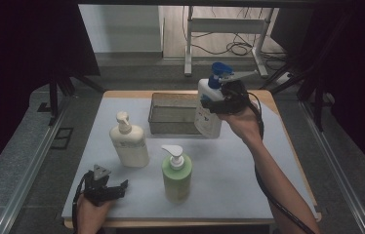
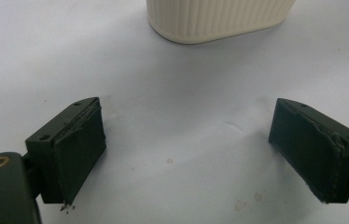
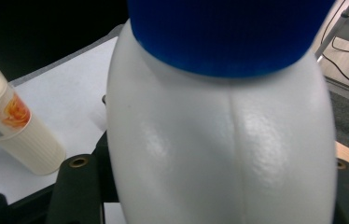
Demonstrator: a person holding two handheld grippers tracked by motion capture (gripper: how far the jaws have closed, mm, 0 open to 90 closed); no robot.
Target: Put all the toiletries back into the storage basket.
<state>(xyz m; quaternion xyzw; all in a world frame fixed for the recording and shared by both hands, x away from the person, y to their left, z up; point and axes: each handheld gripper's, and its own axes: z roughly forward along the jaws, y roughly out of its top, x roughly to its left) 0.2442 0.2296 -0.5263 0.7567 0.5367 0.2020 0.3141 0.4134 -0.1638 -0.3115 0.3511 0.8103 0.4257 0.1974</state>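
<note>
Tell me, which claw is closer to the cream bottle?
Left. The left claw rests on the table just in front of the cream bottle, jaws open; the right claw is far across, gripping the blue-pump bottle.

The cream bottle stands left of the green bottle, the metal tray behind both.

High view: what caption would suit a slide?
Right gripper holds a white bottle with a blue pump beside a metal tray; left gripper rests open.
</note>
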